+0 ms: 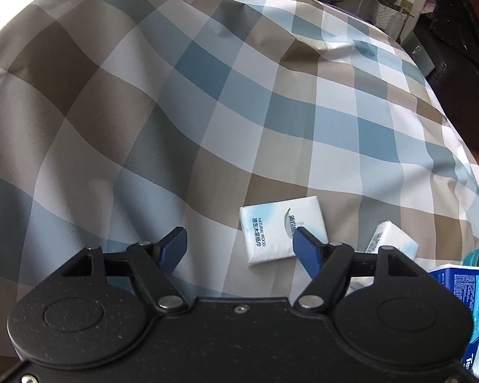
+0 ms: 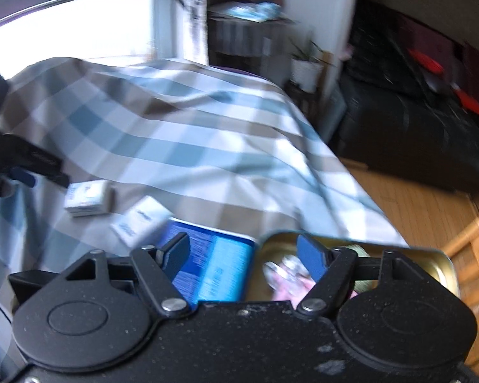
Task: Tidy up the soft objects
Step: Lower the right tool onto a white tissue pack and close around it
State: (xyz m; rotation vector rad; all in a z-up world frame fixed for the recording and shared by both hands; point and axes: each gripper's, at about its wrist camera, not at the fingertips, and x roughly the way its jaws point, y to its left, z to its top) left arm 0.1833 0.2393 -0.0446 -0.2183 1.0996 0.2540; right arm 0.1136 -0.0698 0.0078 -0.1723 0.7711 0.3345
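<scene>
White rectangular tissue pack (image 1: 282,230) printed "NATURAL WOOD" on checked blue-brown bedspread (image 1: 182,102); left gripper (image 1: 239,249) and right gripper (image 2: 242,257) both spread apart, holding nothing.

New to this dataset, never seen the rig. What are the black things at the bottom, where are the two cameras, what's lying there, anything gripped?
Those are handheld two-finger grippers, one per hand, each carrying a fisheye camera that looks along its blue-padded fingers. In the left wrist view the left gripper is open and empty above a checked bedsheet, near a flat tissue pack and a second tissue pack. In the blurred right wrist view the right gripper is open and empty over a blue pack and an open gold tin.
</scene>
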